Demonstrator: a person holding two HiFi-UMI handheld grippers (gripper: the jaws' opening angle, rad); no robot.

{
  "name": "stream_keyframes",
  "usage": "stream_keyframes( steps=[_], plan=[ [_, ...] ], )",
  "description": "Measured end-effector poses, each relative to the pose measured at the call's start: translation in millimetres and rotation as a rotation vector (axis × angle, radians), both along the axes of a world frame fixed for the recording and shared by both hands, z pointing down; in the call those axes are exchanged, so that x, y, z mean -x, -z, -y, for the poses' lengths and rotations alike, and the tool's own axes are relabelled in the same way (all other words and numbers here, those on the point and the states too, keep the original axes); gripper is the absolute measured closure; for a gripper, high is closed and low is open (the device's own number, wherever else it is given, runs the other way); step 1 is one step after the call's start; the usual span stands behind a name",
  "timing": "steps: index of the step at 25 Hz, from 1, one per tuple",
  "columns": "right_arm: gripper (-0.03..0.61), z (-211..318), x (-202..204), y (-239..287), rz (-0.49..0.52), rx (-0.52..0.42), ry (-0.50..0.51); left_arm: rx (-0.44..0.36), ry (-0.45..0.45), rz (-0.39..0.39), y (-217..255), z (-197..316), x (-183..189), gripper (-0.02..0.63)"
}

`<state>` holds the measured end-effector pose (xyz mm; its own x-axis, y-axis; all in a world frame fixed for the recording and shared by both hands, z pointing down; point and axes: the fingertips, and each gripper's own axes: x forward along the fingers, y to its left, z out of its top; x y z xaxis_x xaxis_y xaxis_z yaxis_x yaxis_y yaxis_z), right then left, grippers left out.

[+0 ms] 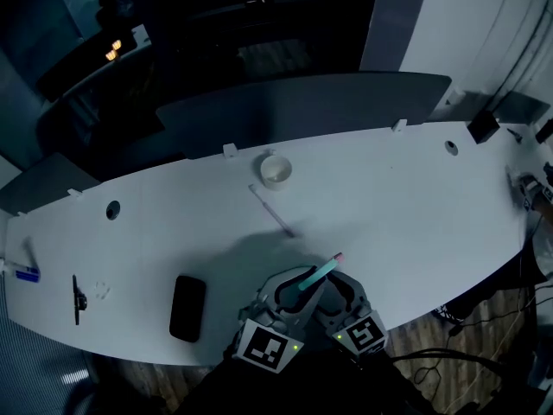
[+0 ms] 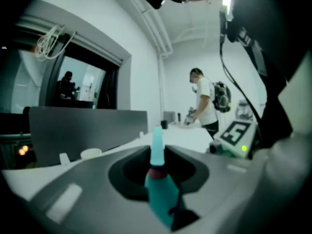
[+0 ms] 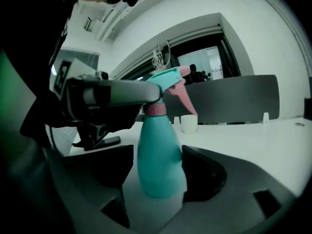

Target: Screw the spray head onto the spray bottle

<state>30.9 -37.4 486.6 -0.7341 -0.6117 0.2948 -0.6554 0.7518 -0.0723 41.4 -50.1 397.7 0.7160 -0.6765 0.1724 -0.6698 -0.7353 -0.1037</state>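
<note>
From the head view, both tools meet at the near edge of the long white table (image 1: 415, 214): the left gripper (image 1: 292, 290) and the right gripper (image 1: 339, 294), with a teal plastic spray bottle (image 1: 313, 278) between them.

In the left gripper view, the jaws are narrowed tight on the teal spray head with pink collar (image 2: 158, 179).

In the right gripper view, the jaws stand wide, clamping the upright bottle's body (image 3: 161, 160), with the head sitting on its neck.

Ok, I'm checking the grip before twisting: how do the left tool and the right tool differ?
The left tool is clamped on the spray head, the right tool on the lower body of the spray bottle. The left tool's jaws stand narrow; the right tool's stand wide around the fatter bottle. Both are shut on a teal part.
</note>
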Motion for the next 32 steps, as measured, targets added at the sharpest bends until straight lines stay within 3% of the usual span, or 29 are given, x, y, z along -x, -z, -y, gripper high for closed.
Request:
stream_keyframes(
  steps=[2,3,6,9,11,13,18,20,22,24,26,29,31,32],
  plan=[
    [0.275,6,9,-2,-0.02,-0.031,-0.035,-0.018,0.064,-0.015,1,4,2,0.525],
    [0.275,7,11,-1,-0.01,-0.04,0.0,-0.015,0.057,-0.025,2,4,2,0.524],
    [0.276,2,11,0,0.02,-0.031,0.244,0.038,-0.115,-0.031,1,-4,0,0.524],
    [0.275,-6,8,-12,-0.012,0.024,0.561,0.076,-0.329,0.034,-2,-16,-1,0.524],
    [0.275,-6,11,-14,-0.048,0.076,0.677,0.092,-0.377,0.074,-4,-17,-1,0.523],
    [0.275,-2,12,-11,-0.081,0.083,0.626,0.076,-0.323,0.085,-5,-12,1,0.523],
    [0.274,4,-10,3,0.086,0.036,0.081,0.013,-0.013,0.022,-2,0,5,0.523],
    [0.275,6,1,-2,-0.014,-0.011,-0.005,-0.016,0.08,0.001,0,3,3,0.523],
    [0.275,9,11,-5,-0.069,-0.057,-0.01,-0.032,0.115,-0.026,2,5,3,0.525],
    [0.275,7,12,-6,-0.046,-0.064,0.097,-0.016,0.037,-0.053,3,2,2,0.525],
    [0.275,1,11,-7,-0.032,-0.058,0.289,0.029,-0.124,-0.051,1,-5,0,0.525],
    [0.275,-9,12,-14,-0.07,0.0,0.614,0.068,-0.36,0.025,-4,-20,-1,0.525],
    [0.273,-11,14,-18,-0.103,0.069,0.742,0.091,-0.432,0.071,-6,-23,-1,0.523],
    [0.273,-9,14,-20,-0.116,0.098,0.748,0.096,-0.429,0.084,-6,-21,-1,0.523]
  ],
)
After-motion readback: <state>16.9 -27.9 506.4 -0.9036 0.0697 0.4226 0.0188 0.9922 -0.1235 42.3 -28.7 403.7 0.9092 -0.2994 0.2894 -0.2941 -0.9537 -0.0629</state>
